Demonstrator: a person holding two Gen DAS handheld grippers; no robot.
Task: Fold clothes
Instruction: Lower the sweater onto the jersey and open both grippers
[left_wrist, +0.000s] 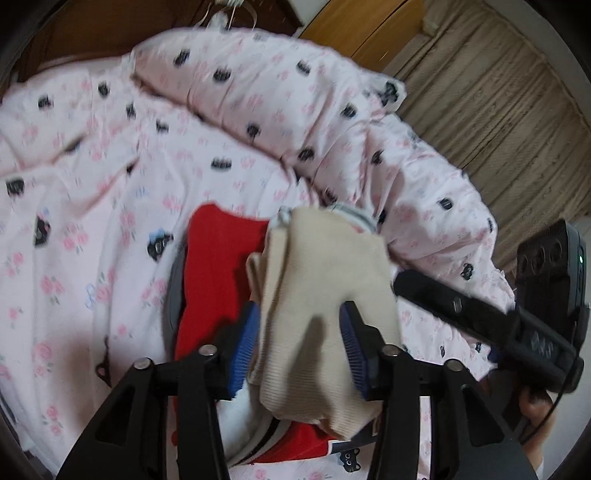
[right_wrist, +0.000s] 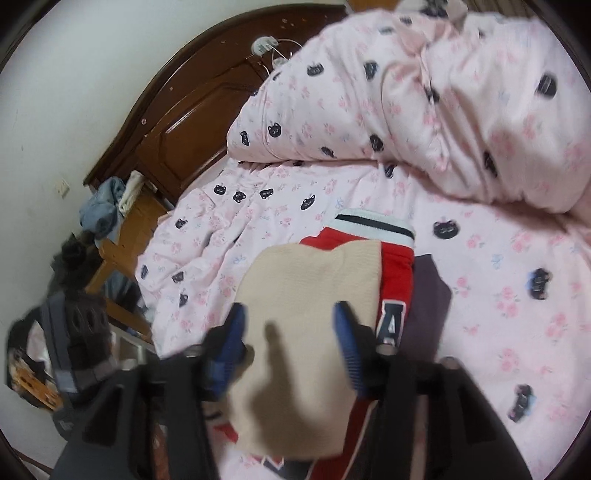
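On the bed: a pink sheet (right_wrist: 491, 280) printed with roses and black cat faces covers the mattress, and the clothes lie on it
Beige garment (left_wrist: 325, 295): ribbed knit, folded, lying on top of the pile; both cameras look down on it
Red garment (right_wrist: 397, 266): under the beige one, with a white and dark striped band at its far edge and a letter patch showing beside the beige cloth
Dark purple garment (right_wrist: 428, 295): lowest of the pile that shows, peeping out on the far side of the red one
Left gripper (left_wrist: 299, 332): blue pads spread wide on either side of the beige knit, pinching nothing
Right gripper (right_wrist: 288, 332): blue pads likewise spread apart over the beige knit, clasping nothing; blurred
Quilt (left_wrist: 295, 107): same pink print, bunched in a thick roll along the far side of the bed, well apart from the pile
Headboard (right_wrist: 192, 118): dark carved wood behind the quilt
Bedside stand (right_wrist: 125, 236): wooden, holding crumpled blue and pale cloth on its top; what else lies there is too blurred to tell
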